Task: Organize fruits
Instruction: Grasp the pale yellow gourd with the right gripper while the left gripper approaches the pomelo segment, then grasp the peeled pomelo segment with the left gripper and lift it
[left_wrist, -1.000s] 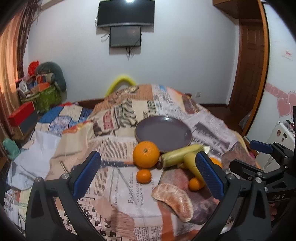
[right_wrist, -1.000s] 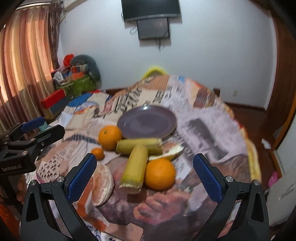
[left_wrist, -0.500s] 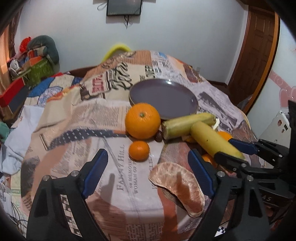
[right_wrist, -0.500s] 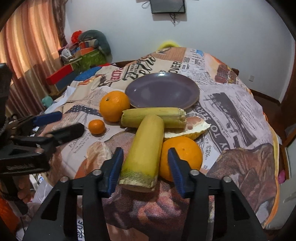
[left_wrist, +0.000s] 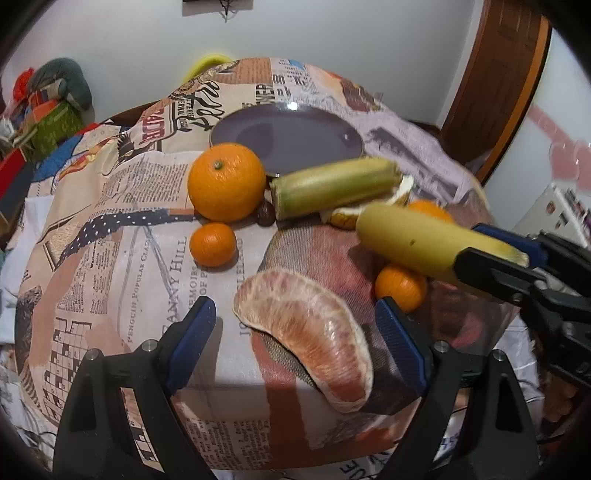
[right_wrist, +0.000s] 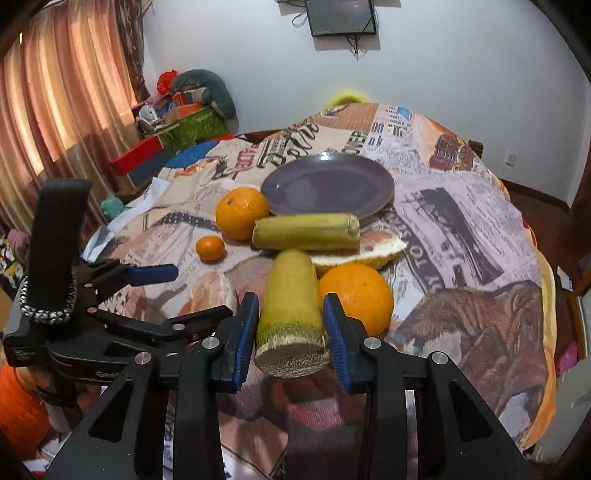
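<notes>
Yellow cane piece (right_wrist: 290, 317): near table's front edge, clamped by right gripper (right_wrist: 291, 332), jaws just narrowed onto it.
Left gripper (left_wrist: 295, 332): wide, straddling pomelo segment (left_wrist: 310, 332), pads clear.
Plate (right_wrist: 328, 184): mid-table, bare.

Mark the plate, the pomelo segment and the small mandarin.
plate (right_wrist: 295, 184), right wrist view, bare centre.
pomelo segment (left_wrist: 314, 332), left wrist view, middle of the flesh.
small mandarin (left_wrist: 212, 244), left wrist view, centre of the peel.
</notes>
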